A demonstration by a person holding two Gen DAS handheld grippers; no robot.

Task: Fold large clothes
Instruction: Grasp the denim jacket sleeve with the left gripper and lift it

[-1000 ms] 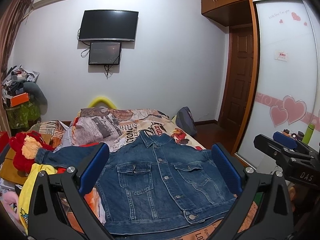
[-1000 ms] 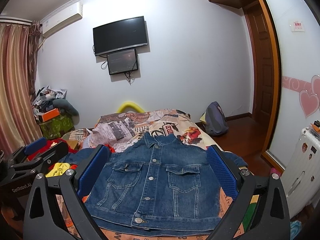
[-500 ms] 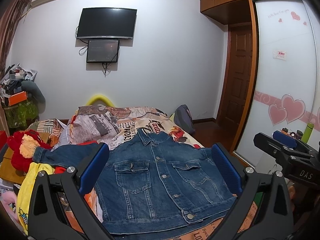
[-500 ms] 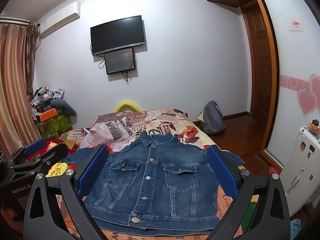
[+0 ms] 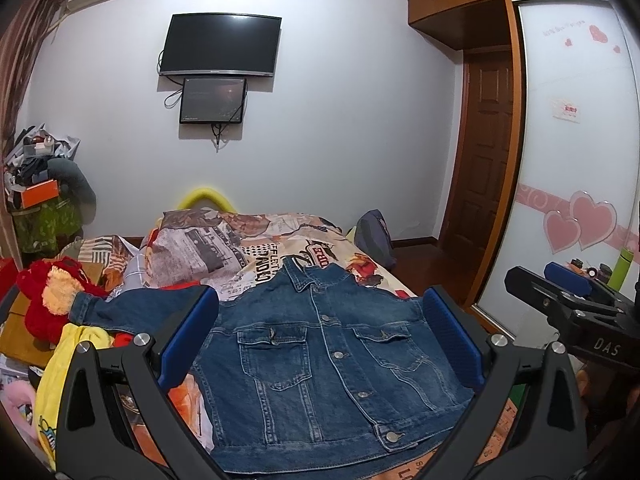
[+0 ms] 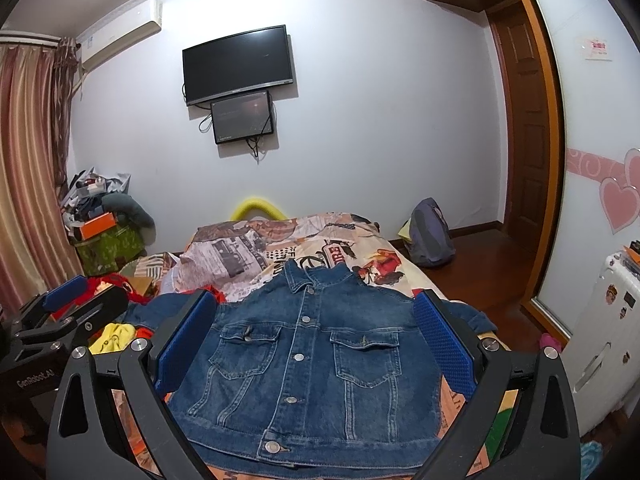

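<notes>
A blue denim jacket [image 5: 320,344] lies flat and buttoned on the bed, front up, collar away from me; it also shows in the right wrist view [image 6: 308,360]. Its left sleeve [image 5: 120,308] stretches out to the left; its right sleeve [image 6: 472,316] shows at the bed's right edge. My left gripper [image 5: 320,336] is open and empty, held above the jacket's lower half. My right gripper [image 6: 312,336] is open and empty, also above the jacket. Each gripper shows at the edge of the other's view: the right one [image 5: 568,300], the left one [image 6: 68,312].
The bed [image 5: 280,248] has a printed cover and a pillow [image 5: 188,240]. A red plush toy [image 5: 52,292] and yellow cloth [image 5: 68,364] lie left of the jacket. A backpack [image 6: 430,232] sits on the floor at right. A white appliance [image 6: 604,336] stands at far right.
Both views have tilted slightly, so the jacket sits a little lower and farther in frame. The jacket has not moved. Both grippers stay open.
</notes>
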